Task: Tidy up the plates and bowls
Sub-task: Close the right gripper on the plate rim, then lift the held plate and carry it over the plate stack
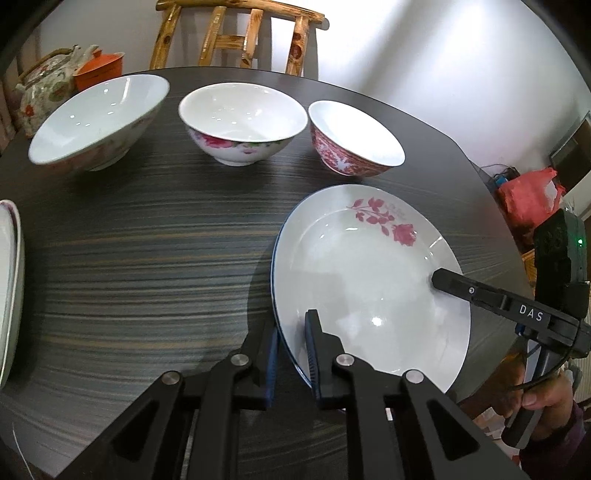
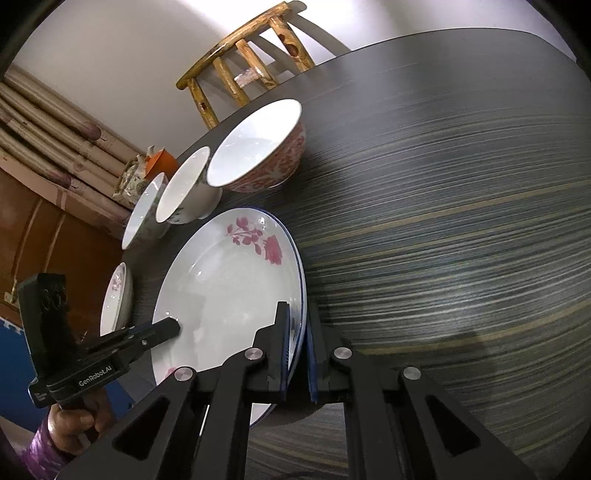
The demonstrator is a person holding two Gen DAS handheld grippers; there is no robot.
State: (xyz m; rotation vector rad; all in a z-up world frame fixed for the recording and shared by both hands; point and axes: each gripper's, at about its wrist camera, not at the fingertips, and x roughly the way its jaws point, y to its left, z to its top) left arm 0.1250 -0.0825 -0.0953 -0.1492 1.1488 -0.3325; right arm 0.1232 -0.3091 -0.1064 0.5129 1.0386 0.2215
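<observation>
A white plate with a red rose print (image 1: pixel 369 273) (image 2: pixel 229 291) sits on a blue-rimmed plate (image 2: pixel 301 280) on the dark table (image 1: pixel 147 258). My left gripper (image 1: pixel 291 354) straddles the stack's left rim, one finger inside and one outside, with the jaws apart around it. My right gripper (image 2: pixel 297 354) is shut on the stack's right rim; its finger (image 1: pixel 465 290) shows in the left wrist view. Three bowls stand behind: a wide white one (image 1: pixel 99 118), a pink-flowered one (image 1: pixel 243 118) and a red-patterned one (image 1: pixel 351 136) (image 2: pixel 258 147).
Another plate (image 1: pixel 9 280) (image 2: pixel 116 299) lies at the table's left edge. A floral teapot (image 1: pixel 44 85) and an orange lidded cup (image 1: pixel 99 68) stand at the back left. A wooden chair (image 1: pixel 236 33) is behind the table. A red bag (image 1: pixel 528 195) lies on the floor.
</observation>
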